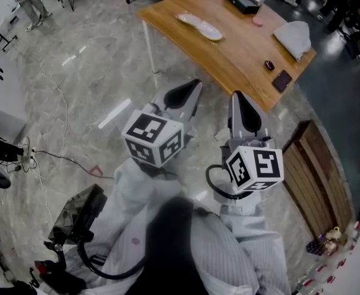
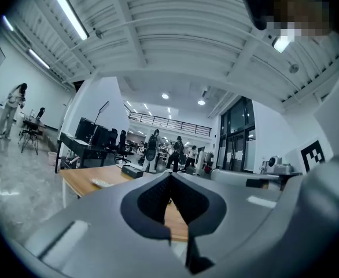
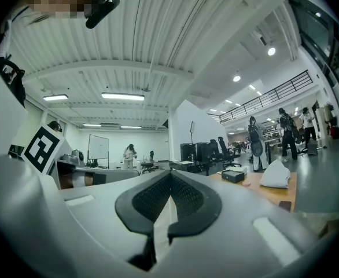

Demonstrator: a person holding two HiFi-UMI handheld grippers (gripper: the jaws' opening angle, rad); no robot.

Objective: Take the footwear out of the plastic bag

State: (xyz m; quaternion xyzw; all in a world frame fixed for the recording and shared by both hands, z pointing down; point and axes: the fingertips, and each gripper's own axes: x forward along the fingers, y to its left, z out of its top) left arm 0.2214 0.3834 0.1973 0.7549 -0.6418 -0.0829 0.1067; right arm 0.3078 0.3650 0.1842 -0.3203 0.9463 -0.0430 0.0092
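A white plastic bag [image 1: 293,37] lies bulging near the right end of the wooden table [image 1: 229,48]; the right gripper view shows the bag [image 3: 275,175] too. A pale flat slipper [image 1: 198,26] lies loose on the table's left part, seen low in the left gripper view as slipper [image 2: 103,183]. My left gripper [image 1: 189,91] and right gripper [image 1: 240,100] are held side by side over the floor, short of the table's near edge. Both point level at the table. In each gripper's own view, the left gripper [image 2: 170,175] and right gripper [image 3: 170,175] have pads together with nothing between them.
A black box [image 1: 241,0], a small pink item [image 1: 257,21] and two dark small objects [image 1: 277,74] also lie on the table. A slatted wooden bench [image 1: 315,177] stands at the right. Cables [image 1: 51,158] trail over the marble floor at left. People stand far behind.
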